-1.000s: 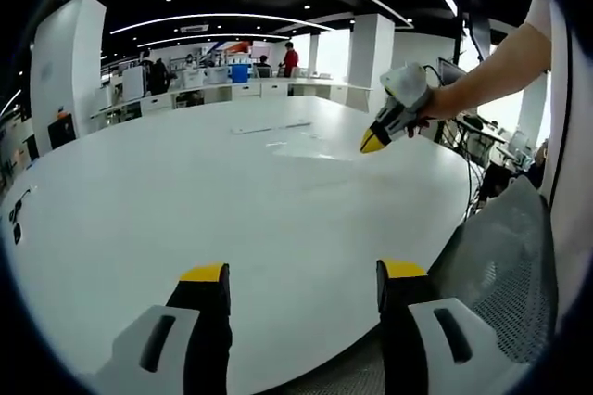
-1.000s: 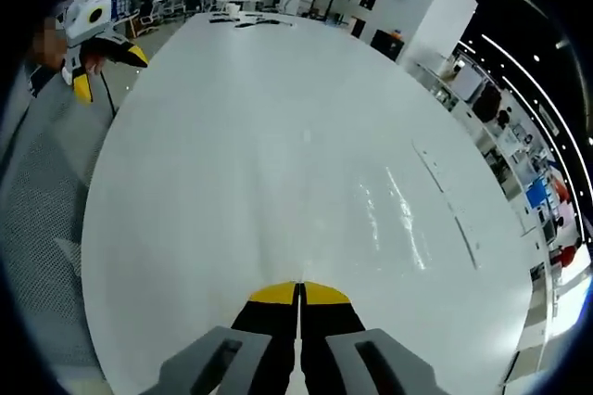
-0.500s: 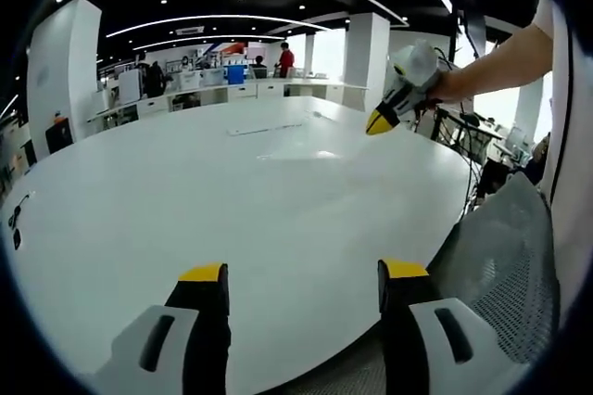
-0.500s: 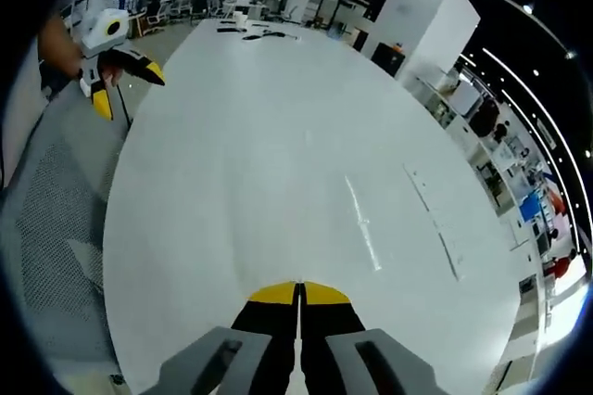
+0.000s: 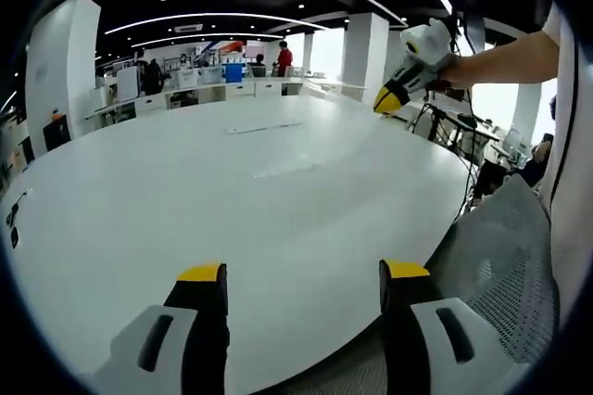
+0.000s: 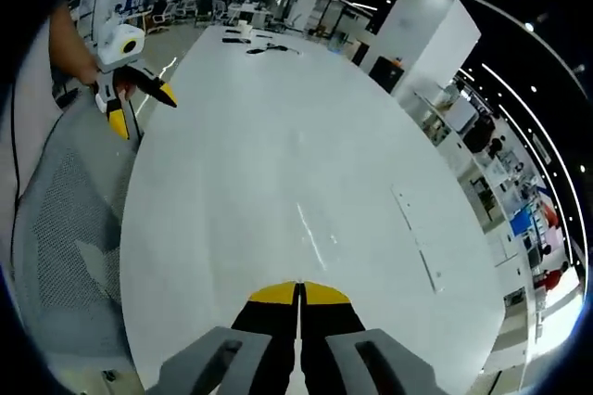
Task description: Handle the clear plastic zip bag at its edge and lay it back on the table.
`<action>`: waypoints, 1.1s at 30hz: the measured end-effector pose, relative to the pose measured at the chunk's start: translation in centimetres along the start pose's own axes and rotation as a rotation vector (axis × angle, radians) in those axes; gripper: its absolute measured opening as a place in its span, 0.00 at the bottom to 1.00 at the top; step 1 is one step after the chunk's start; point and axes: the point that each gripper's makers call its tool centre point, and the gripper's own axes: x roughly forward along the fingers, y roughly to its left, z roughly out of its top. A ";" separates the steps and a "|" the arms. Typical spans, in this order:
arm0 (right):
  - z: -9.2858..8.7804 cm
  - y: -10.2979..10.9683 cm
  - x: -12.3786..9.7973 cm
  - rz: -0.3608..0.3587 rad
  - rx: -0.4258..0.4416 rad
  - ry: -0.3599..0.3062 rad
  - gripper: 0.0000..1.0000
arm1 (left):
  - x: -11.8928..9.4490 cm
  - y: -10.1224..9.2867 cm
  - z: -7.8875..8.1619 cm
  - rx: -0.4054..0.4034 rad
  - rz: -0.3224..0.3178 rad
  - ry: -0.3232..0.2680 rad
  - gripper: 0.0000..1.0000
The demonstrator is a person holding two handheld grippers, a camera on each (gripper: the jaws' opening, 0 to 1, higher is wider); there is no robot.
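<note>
The clear plastic zip bag (image 5: 289, 170) is lying flat on the white table (image 5: 120, 210), showing only as a faint glinting streak at centre frame in the left gripper view and as a thin gleam (image 6: 311, 234) just ahead of the jaws in the right gripper view. Over the past second the right gripper (image 5: 390, 99) has been climbing away from it, and is now hanging at upper right, well clear of the tabletop. Its jaws are pressing together with nothing visible between them, so the bag seems to be already laid back down. The left gripper (image 5: 301, 276) is idling at the table's near edge, spread wide and gripping nothing.
</note>
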 end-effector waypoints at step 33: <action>3.5 3.0 -6.5 0.038 -0.074 -0.004 0.00 | -0.2 -3.3 8.0 0.140 -0.114 -0.124 0.57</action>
